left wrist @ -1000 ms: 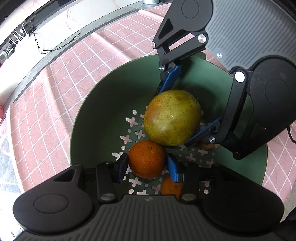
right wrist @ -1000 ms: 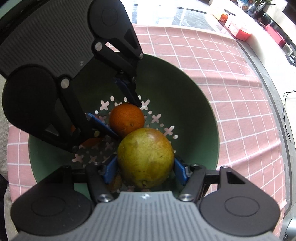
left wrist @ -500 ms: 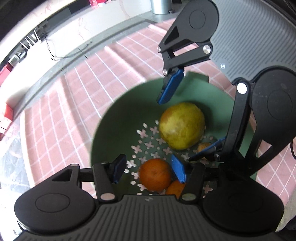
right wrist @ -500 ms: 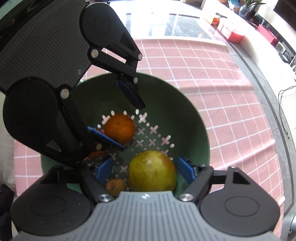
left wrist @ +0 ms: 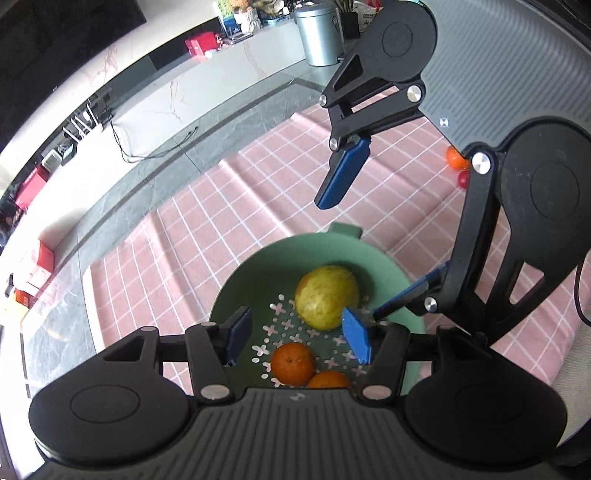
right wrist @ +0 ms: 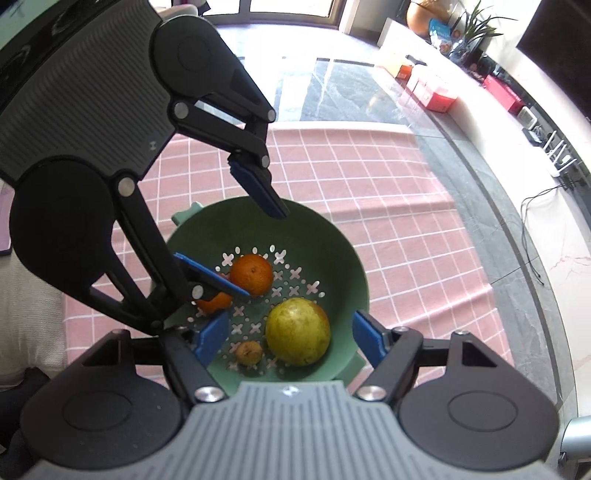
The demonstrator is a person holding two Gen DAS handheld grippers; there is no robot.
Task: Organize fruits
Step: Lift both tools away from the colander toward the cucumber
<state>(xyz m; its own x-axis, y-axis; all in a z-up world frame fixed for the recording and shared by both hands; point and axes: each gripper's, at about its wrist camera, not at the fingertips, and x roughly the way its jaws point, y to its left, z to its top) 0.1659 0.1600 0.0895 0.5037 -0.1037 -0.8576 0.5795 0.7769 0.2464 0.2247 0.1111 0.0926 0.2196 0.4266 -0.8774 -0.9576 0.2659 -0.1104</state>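
Note:
A green perforated bowl [left wrist: 255, 273] [right wrist: 332, 251] stands on the pink checked cloth. In it lie a yellow-green pear [left wrist: 327, 297] [right wrist: 297, 331], two oranges [left wrist: 293, 363] [right wrist: 252, 275] and a small brown fruit [right wrist: 249, 353]. The second orange [left wrist: 328, 379] [right wrist: 214, 303] is partly hidden. My left gripper [left wrist: 297, 338] is open and empty, raised above the bowl; it also shows in the right wrist view [right wrist: 243, 254]. My right gripper [right wrist: 290, 339] is open and empty above the bowl; it also shows in the left wrist view [left wrist: 373, 251].
A small orange fruit [left wrist: 455, 157] and a red one [left wrist: 463, 180] lie on the cloth beyond the right gripper. The pink cloth [left wrist: 229, 229] ends at a grey stone floor [right wrist: 354, 96]. A steel bin [left wrist: 319, 35] and boxes [right wrist: 436, 94] stand along the walls.
Both grippers opened, letting go of the orange and the pear, and rose up away from the bowl. The fruits now rest in the bowl.

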